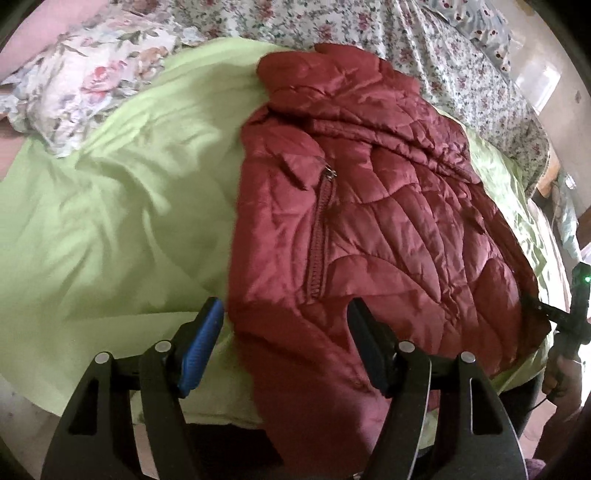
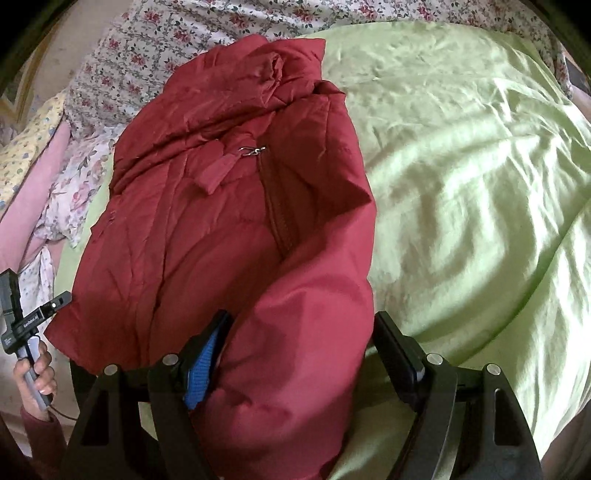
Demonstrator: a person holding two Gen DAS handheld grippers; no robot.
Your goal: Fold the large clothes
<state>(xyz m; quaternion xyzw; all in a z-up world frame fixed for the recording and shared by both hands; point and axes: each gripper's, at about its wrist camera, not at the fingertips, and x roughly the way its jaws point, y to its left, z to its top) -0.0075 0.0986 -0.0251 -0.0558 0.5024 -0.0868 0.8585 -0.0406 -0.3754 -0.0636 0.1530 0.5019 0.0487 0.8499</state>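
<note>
A dark red quilted jacket (image 1: 369, 206) lies on a light green sheet (image 1: 110, 221), zipped, collar at the far end. My left gripper (image 1: 286, 325) is open, its jaws straddling the jacket's near left hem corner without closing on it. In the right wrist view the jacket (image 2: 221, 206) lies with a sleeve or folded side bulging toward the camera. My right gripper (image 2: 301, 332) is open, with that red bulge lying between its jaws. The other gripper shows at the edge of each view (image 1: 576, 306) (image 2: 22, 317).
Floral bedding (image 1: 332, 22) and a floral pillow (image 1: 85, 74) lie beyond the green sheet. In the right wrist view the green sheet (image 2: 461, 184) spreads wide to the right of the jacket. The bed's near edge runs just below the grippers.
</note>
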